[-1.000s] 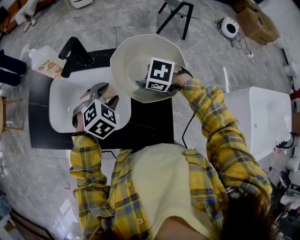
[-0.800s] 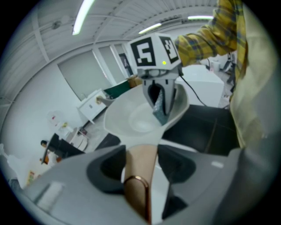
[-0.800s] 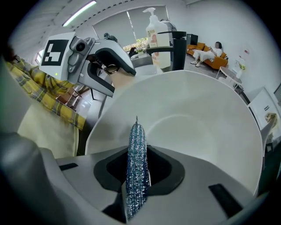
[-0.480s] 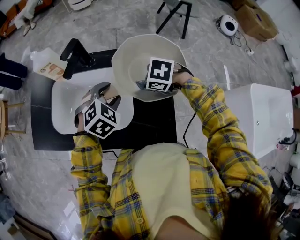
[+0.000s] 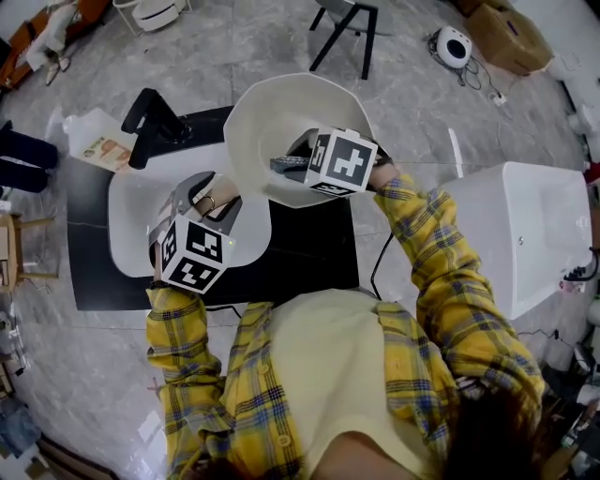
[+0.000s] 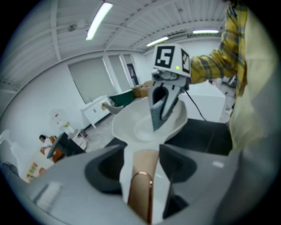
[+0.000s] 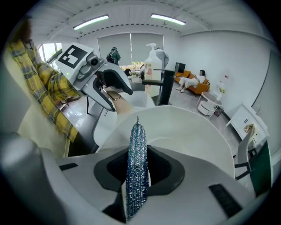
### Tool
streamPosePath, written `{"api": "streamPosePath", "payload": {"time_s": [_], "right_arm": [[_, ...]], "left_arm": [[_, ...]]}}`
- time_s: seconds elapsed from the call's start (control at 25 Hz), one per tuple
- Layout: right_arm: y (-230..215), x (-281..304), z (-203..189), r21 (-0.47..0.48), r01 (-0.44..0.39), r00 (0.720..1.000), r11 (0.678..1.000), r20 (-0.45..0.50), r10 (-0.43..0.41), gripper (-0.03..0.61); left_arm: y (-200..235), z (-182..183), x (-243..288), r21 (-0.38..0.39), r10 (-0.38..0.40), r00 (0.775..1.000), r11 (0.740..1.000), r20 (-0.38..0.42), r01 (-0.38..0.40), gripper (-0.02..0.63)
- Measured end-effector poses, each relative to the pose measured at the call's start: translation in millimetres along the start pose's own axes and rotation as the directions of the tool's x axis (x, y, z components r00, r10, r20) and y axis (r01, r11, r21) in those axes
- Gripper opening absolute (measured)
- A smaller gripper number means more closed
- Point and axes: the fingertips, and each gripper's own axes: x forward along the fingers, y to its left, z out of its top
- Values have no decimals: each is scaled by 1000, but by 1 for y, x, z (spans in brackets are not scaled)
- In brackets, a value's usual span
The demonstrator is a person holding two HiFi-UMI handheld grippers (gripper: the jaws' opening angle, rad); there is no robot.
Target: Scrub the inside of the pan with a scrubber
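A white pan hangs tilted over the black counter and the sink's right end. Its tan handle with a copper ring lies between the jaws of my left gripper, which grip it while they are opening. My right gripper reaches into the pan's bowl, shut on a blue glittery scrubber that stands on edge between the jaws. In the left gripper view, the scrubber points down at the pan's inside from the right gripper.
Below the left gripper lies a white sink basin set in a black counter. A black faucet and a soap bottle stand behind it. A white cabinet is at the right, a chair beyond.
The right gripper has turned and shifted a little to the right inside the pan. The left gripper has dipped slightly toward me. The pan stays about where it was.
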Motion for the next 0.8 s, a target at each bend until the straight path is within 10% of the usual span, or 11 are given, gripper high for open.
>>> {"api": "streamPosePath", "payload": {"time_s": [0.36,0.8], "right_arm": [[-1,-43,20,100,154,962,983,213,-172,84],[-5,-99,20,360,290,809,887,403,-428,84]], "left_arm": [[1,44,-20,-98,42,983,995,177,-25,245],[11,74,-40,-358,162,912,933,378,-17,244]]}}
